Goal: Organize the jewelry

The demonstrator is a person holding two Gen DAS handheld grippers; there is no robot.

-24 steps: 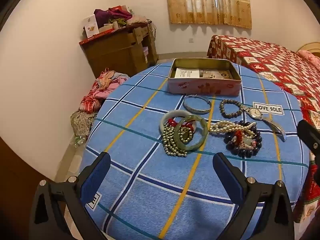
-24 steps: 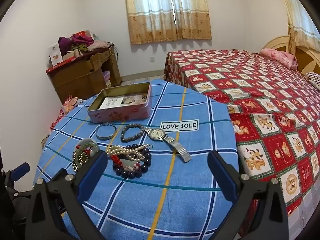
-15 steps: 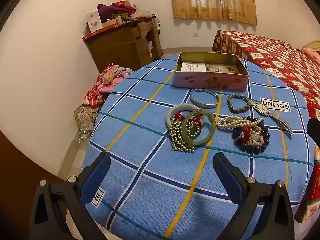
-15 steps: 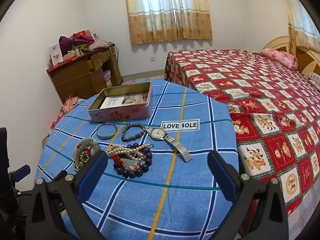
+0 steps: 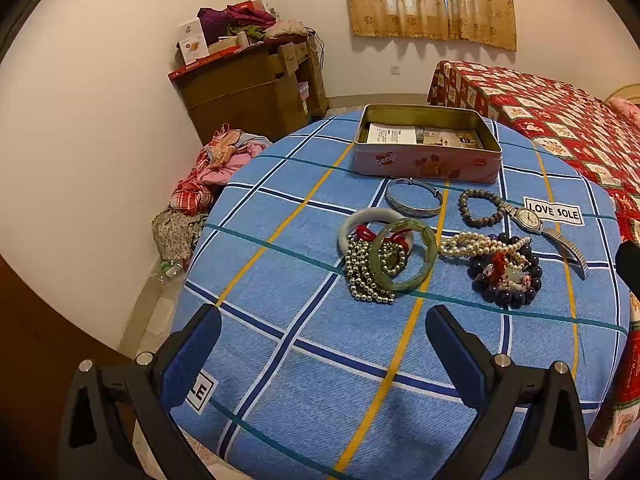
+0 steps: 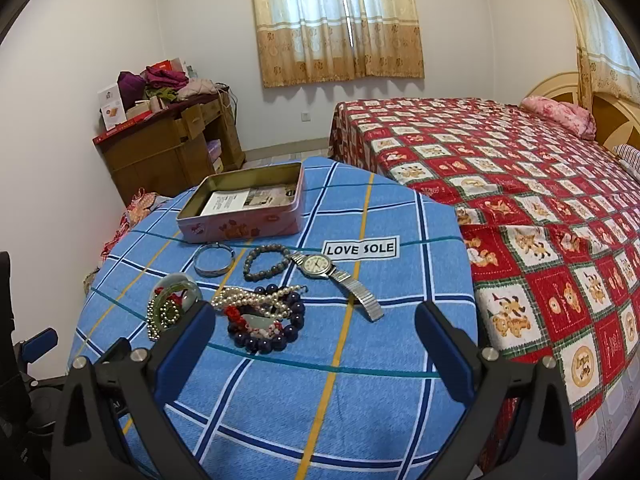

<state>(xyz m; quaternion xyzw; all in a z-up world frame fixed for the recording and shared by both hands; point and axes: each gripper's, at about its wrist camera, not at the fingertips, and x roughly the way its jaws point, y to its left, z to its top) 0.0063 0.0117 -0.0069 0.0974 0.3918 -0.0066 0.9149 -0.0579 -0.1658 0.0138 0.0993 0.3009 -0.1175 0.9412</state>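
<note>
- Left wrist view: left gripper (image 5: pixel 322 344) spread wide, holding nothing, above the near worktop (image 5: pixel 280 344). Jade bangle (image 5: pixel 403 255) lay over gold beads (image 5: pixel 366 276) and a white bangle (image 5: pixel 370 220) — a tangled pile, probably awaiting sorting. Open tin (image 5: pixel 427 142) stood at the far edge, likely the destination.
- Right wrist view: right gripper (image 6: pixel 310 332) likewise wide and empty. Watch (image 6: pixel 318 265), pearl strand (image 6: pixel 256 300) and dark bead bracelet (image 6: pixel 266 326) lay loose just ahead — none in the tin (image 6: pixel 244 206) yet.

Table (image 5: pixel 280 360) seen from the near edge, angled downward, by the left wrist view, from further right by the right wrist view, tin (image 5: pixel 428 160) (image 6: pixel 240 224) and jewelry shared.
</note>
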